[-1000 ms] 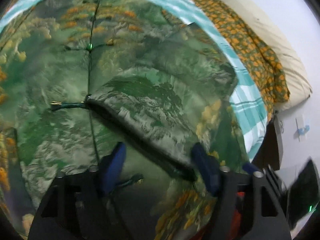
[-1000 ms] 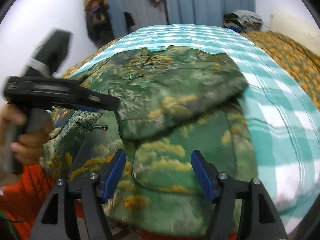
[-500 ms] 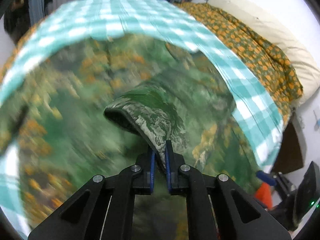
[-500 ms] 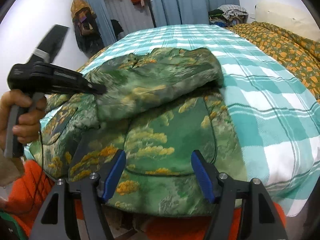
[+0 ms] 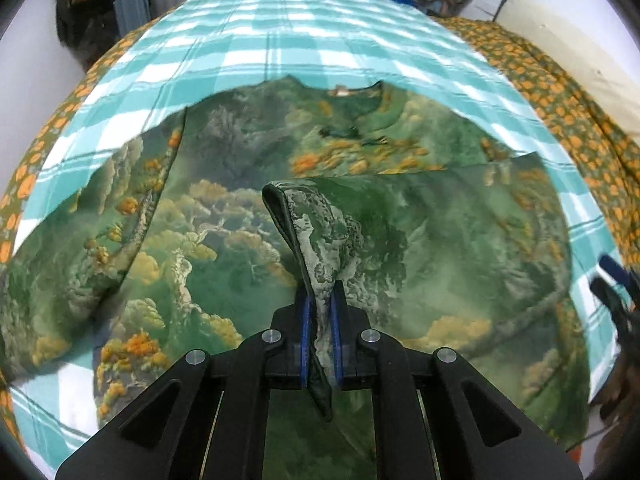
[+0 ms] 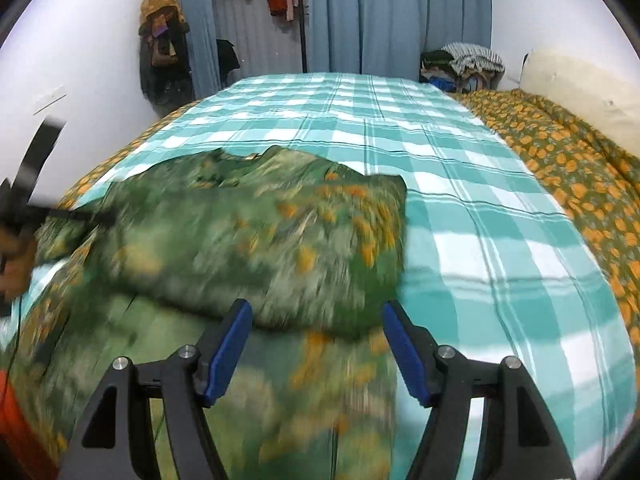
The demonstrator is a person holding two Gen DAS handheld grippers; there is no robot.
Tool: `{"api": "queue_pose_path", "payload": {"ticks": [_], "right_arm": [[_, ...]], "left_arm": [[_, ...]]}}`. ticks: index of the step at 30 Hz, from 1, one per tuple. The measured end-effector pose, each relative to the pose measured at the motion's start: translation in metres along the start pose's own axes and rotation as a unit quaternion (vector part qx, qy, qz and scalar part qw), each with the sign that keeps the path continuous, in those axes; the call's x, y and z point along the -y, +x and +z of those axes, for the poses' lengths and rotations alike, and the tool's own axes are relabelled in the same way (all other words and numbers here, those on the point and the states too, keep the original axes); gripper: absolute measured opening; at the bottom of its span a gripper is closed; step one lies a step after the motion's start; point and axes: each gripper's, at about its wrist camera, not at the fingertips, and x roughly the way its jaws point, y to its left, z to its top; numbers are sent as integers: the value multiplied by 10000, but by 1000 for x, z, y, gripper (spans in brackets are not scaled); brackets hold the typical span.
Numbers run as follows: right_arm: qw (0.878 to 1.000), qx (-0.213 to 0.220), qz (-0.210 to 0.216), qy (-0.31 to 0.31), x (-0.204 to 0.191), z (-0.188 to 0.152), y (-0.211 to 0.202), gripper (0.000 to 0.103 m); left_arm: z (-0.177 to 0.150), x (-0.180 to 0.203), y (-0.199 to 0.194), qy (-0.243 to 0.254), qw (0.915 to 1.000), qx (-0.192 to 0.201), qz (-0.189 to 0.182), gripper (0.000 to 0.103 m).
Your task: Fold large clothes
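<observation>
A large green garment (image 5: 224,232) printed with mountains and orange trees lies spread on the bed. My left gripper (image 5: 320,320) is shut on a dark-lined sleeve end (image 5: 316,232) of it and holds that fold up above the body. In the right wrist view the same garment (image 6: 256,240) is blurred, with a folded layer on top. My right gripper (image 6: 316,344) is open and empty, just above the garment's near part. The left gripper (image 6: 24,204) shows at the far left of that view.
The bed has a teal and white checked sheet (image 6: 460,208). An orange-patterned blanket (image 6: 568,160) and a cream pillow (image 6: 592,92) lie at the right. Blue curtains (image 6: 392,16) and hanging clothes (image 6: 160,32) stand behind the bed.
My left gripper closed on the sleeve end and lifted it up and back. The right gripper moved forward over the garment and stays open.
</observation>
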Motion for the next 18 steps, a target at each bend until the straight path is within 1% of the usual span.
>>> {"api": "queue_pose_path", "payload": {"ticks": [3,5,8,12,15,16,18], "right_arm": [[9994,-317,88,-55,-3,15,51,69],[9974,-712,84,23,-4,9,86,69],[9950,-997,22,42,-5,-1,113,69],[9917,-1267,-139,-156,-13,0,125,70],[9858,-1669,-33,-174,-12,19,127,70],[9859,-1667,1,-160,-11,29,123,70],[9912,-1318,-73,-136,-10,52,113,70]], "left_arm": [[-6,-5,14,-70,10000,-64,31,7],[-11,-6,22,-62,9999,-113,41,7],[-19,-6,30,-27,9999,-139,35,7],[-24,-7,43,-9,9999,-160,51,8],[-27,-7,45,-5,9999,-106,58,8],[-28,-7,46,-3,9999,-84,55,8],[-30,-8,46,-15,10000,-52,45,8]]}}
